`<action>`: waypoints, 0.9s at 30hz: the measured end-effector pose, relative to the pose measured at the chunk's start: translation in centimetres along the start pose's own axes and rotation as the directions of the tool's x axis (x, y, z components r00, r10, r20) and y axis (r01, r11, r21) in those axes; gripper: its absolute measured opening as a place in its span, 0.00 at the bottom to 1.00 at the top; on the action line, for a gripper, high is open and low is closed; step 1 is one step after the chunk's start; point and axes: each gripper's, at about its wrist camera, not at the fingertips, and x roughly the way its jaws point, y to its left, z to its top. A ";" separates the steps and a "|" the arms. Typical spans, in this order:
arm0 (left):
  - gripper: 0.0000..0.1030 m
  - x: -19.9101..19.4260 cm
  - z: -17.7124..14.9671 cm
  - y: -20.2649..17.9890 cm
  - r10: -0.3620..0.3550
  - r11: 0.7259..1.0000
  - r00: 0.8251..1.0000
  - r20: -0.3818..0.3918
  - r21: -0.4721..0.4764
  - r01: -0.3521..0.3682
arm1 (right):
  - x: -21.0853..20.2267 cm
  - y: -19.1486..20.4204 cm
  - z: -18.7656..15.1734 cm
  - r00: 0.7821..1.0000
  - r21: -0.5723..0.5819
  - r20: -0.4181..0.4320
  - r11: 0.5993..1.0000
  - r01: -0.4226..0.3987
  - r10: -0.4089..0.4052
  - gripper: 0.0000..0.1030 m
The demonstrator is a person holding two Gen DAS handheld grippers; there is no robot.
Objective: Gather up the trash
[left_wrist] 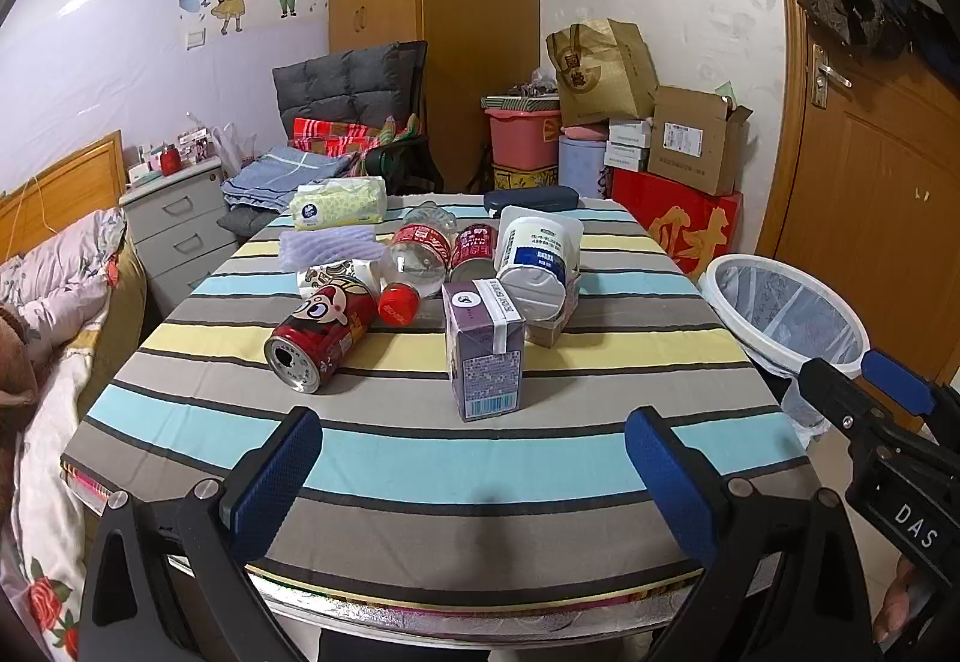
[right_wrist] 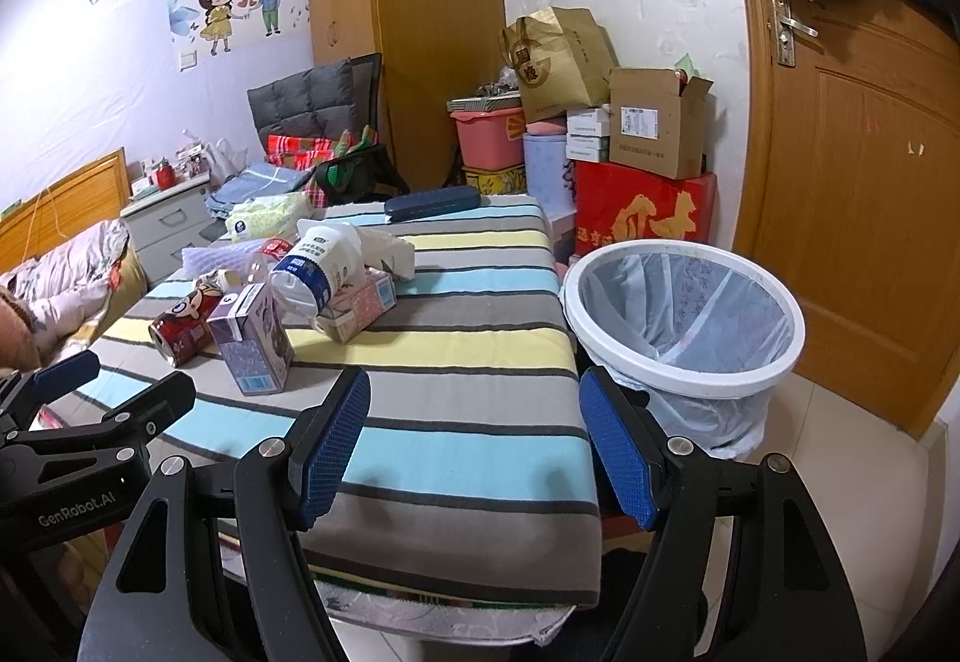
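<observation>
Trash lies on the striped table: a purple drink carton standing upright, a red can on its side, a clear plastic bottle with a red cap, a second red can, and a white yogurt pouch. A white bin with a clear liner stands right of the table. My left gripper is open and empty, just short of the carton. My right gripper is open and empty over the table's right front corner, next to the bin. The carton and pouch also show in the right wrist view.
A tissue pack, a purple foam net, a tissue box and a dark case also lie on the table. A bed is to the left. Boxes are stacked behind. A wooden door is on the right.
</observation>
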 end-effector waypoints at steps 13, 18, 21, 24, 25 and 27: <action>1.00 0.0 0.0 0.2 -0.001 1.000 1.000 -0.001 -0.003 0.001 | -0.2 0.1 0.0 1.000 -0.005 0.003 1.000 -0.004 0.004 0.72; 1.00 0.0 0.0 0.2 -0.001 1.000 1.000 -0.001 -0.005 0.001 | -0.3 0.1 0.0 1.000 -0.006 0.005 1.000 -0.001 0.001 0.72; 1.00 -0.1 0.0 0.1 0.002 1.000 1.000 0.001 -0.004 -0.002 | -0.3 0.1 0.0 1.000 -0.005 0.005 1.000 -0.001 0.001 0.72; 1.00 -0.1 0.0 0.1 0.001 1.000 1.000 0.002 -0.005 -0.001 | -0.3 0.1 0.1 1.000 -0.006 0.007 1.000 -0.002 0.002 0.72; 1.00 -0.1 0.0 0.1 0.001 1.000 1.000 0.001 -0.005 -0.001 | -0.2 0.1 0.1 1.000 -0.007 0.007 1.000 -0.001 0.001 0.72; 1.00 -0.1 0.0 0.1 0.001 1.000 1.000 0.001 -0.004 -0.001 | -0.3 0.2 0.1 1.000 -0.006 0.007 1.000 -0.001 0.002 0.72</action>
